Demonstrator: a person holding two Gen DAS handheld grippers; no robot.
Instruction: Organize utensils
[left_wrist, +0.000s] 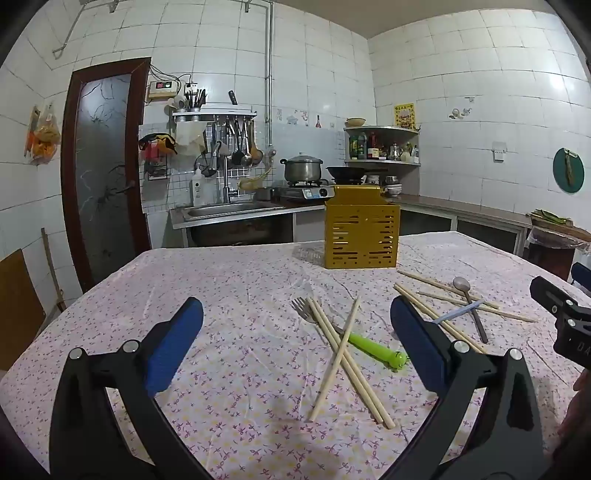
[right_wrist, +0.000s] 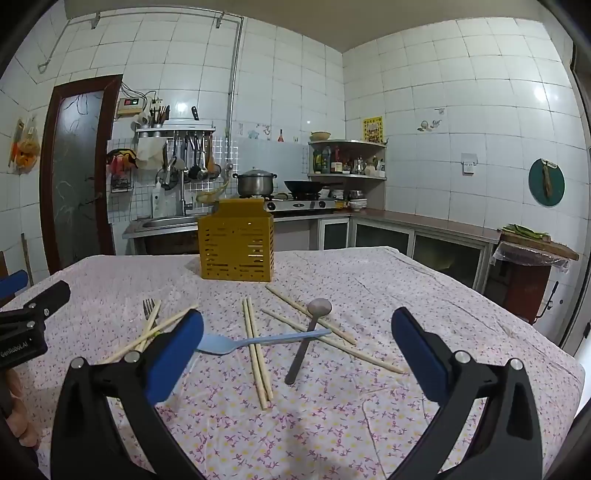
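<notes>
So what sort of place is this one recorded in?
A home kitchen, most likely: a steel pot on a gas stove, a steel sink with tap, and ladles hanging from a wall rack behind the floral-clothed table.

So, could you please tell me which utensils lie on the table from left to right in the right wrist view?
Fork → light blue spoon → parallel chopstick pair → grey spoon.

Yellow slotted holder (right_wrist: 236, 243), purple-flowered tablecloth (right_wrist: 369, 424), pale blue spoon (right_wrist: 221, 344).
</notes>
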